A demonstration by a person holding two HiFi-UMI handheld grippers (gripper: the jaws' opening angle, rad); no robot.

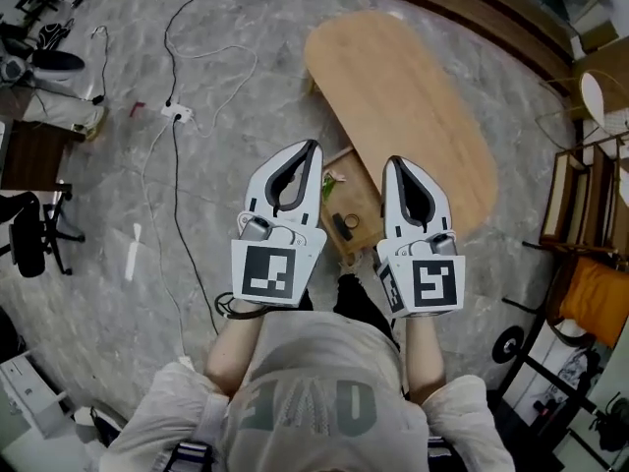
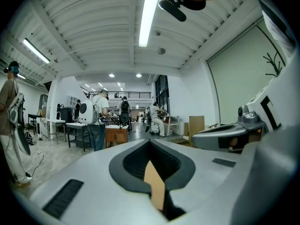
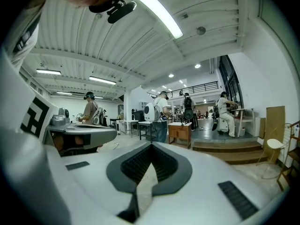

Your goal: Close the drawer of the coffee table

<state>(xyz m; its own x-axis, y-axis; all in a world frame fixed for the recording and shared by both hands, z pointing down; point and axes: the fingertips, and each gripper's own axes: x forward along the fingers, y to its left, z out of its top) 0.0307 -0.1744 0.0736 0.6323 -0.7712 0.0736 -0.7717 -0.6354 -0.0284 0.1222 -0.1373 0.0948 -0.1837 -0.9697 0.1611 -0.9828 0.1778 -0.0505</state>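
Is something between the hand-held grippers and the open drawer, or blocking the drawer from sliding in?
Nothing visible does. The left hand-held gripper and the right hand-held gripper are held above the open drawer with free space between. Small items lie inside it; whether any rises above its rim I cannot tell.

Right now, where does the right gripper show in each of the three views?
Head view: right gripper, lower centre-right, jaws shut, overlapping the coffee table's near edge.
Left gripper view: right side, seen side-on.
Right gripper view: its own shut, empty jaws across the lower half.
Shared landmark: the left gripper, left of it in the head view, at the left edge in the right gripper view.
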